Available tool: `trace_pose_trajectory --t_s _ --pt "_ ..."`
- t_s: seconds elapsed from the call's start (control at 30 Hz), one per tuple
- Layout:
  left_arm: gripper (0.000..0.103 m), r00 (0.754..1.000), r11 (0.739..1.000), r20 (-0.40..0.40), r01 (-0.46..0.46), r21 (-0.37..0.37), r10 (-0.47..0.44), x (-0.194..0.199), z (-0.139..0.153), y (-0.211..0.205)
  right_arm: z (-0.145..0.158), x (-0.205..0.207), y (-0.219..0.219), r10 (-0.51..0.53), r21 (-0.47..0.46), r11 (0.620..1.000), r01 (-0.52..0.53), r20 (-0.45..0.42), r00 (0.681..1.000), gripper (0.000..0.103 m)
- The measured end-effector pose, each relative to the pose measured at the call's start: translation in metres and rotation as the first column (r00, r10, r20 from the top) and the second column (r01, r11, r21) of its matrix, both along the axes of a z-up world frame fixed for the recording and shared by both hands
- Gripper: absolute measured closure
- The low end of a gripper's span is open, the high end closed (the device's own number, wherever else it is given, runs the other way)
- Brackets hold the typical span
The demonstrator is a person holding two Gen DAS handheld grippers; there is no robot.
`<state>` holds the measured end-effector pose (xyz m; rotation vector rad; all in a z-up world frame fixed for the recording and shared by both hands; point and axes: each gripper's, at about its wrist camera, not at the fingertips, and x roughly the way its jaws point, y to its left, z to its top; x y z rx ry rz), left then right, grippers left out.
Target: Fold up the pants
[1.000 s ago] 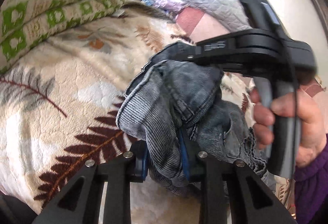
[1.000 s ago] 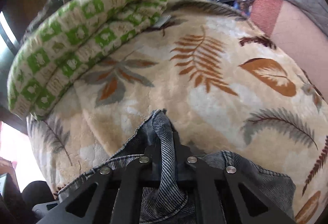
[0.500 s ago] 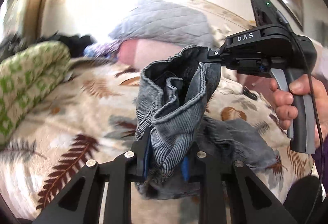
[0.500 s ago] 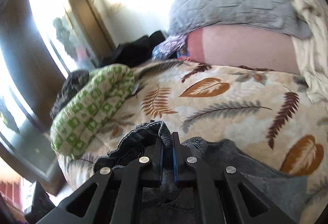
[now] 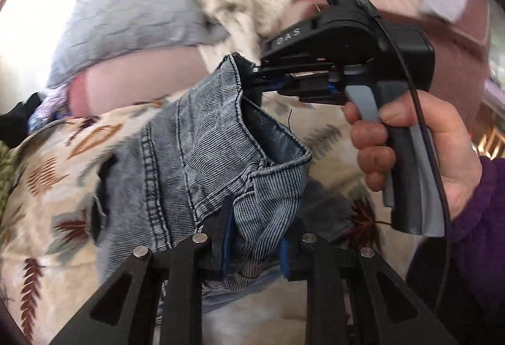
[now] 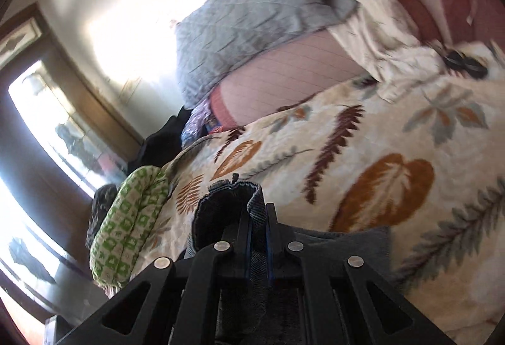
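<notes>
pants (image 5: 202,155) up off the bed (image 5: 56,174), slung between both grippers over the leaf blanket; a dark leg trails on the blanket behind. left gripper (image 5: 252,247) pinches a thick bunch of waistband near the lens. right gripper (image 5: 252,76), seen further off and to the right, is pressed tight on the band's other end. likely held at two waist points so the legs hang and align for a fold. hand (image 5: 419,136) squeezes the right trigger. pillows (image 5: 126,29) far, against the wall.
</notes>
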<state>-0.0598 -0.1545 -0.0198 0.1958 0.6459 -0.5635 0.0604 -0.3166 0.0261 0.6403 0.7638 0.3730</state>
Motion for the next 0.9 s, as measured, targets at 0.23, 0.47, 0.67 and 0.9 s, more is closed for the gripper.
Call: trace_pose_trajectory --t_s 0.23,0.47,0.67,0.9 --pt "0.079 0.998 0.994 -0.023 0.063 0.092 -0.062 0.014 -0.017 -0.043 -0.049 -0.001 -0.058 -0.091 0.124 0.987 0.100 -0.078 0.993 0.096" --pt "0.075 0.996 0.987 -0.063 0.073 0.146 -0.064 0.017 -0.027 -0.057 -0.090 0.013 -0.077 -0.099 0.113 0.985 0.134 -0.272 0.957 0.086" --pt "0.059 0.990 0.990 -0.111 0.099 0.105 -0.087 0.001 -0.011 -0.050 -0.074 -0.001 -0.102 -0.175 0.047 0.981 0.191 -0.237 0.956 0.063" --pt "0.042 0.995 0.991 -0.064 0.084 0.101 -0.077 -0.041 0.010 -0.033 -0.057 -0.023 -0.127 -0.277 0.042 0.957 0.288 -0.171 0.945 0.063"
